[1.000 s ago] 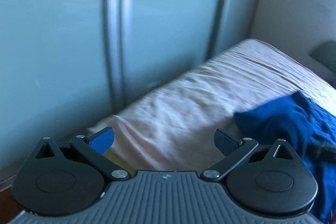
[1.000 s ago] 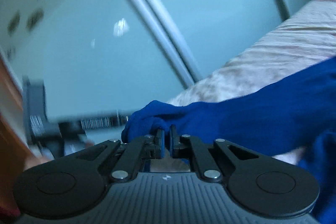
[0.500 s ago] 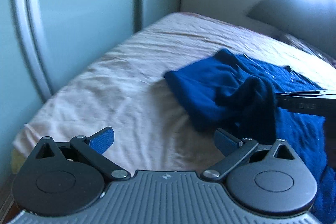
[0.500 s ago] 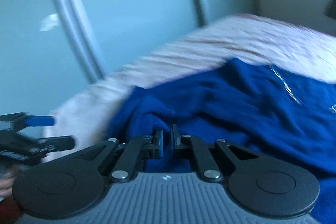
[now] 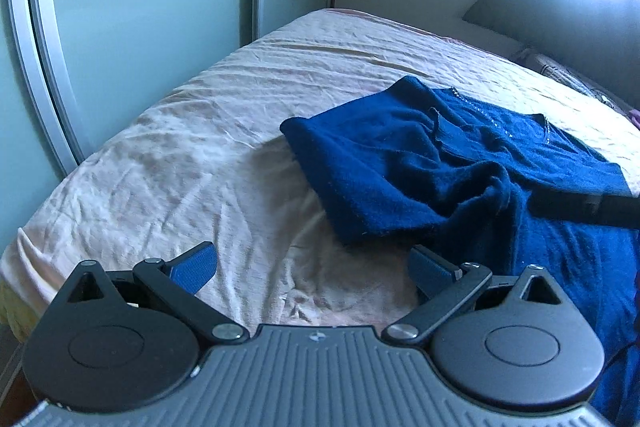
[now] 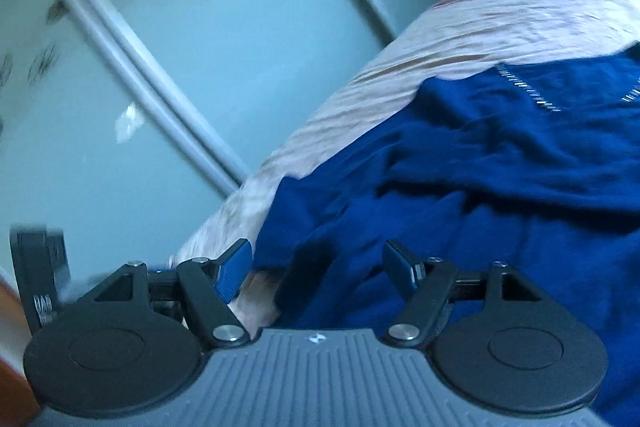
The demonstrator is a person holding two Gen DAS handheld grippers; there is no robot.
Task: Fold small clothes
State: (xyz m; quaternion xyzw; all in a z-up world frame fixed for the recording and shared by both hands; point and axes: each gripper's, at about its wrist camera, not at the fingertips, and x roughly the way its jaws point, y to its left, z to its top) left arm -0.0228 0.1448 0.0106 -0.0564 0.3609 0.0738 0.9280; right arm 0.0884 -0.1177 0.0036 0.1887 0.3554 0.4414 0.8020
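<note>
- Left wrist view: left gripper [image 5: 313,267] hovering over the bed sheet [image 5: 192,163], jaws spread wide, gripping nothing, touching nothing.
- Blue sweater [image 5: 420,163] lying rumpled on the sheet, ahead and to the right of the fingers; near hem edge sitting just beyond the right fingertip, not between the pads.
- Dark bar, apparently part of the right gripper [image 5: 580,209], reaching in from the right edge, lying over the sweater.
- Sliding wardrobe doors [image 5: 140,7] running along the left of the bed; dark headboard [image 5: 560,19] at far right, backlit.
- Right wrist view: right gripper [image 6: 318,267] with jaws spread, holding nothing; blurred frame.
- Sweater [image 6: 480,179] filling the space ahead and to the right; a fold of it rising between the fingers, contact with the pads unclear.
- Sheet [image 6: 500,23] showing beyond the sweater, wardrobe doors [image 6: 200,47] behind.
- Dark blurred piece at the left edge, probably the left gripper [image 6: 38,267].
</note>
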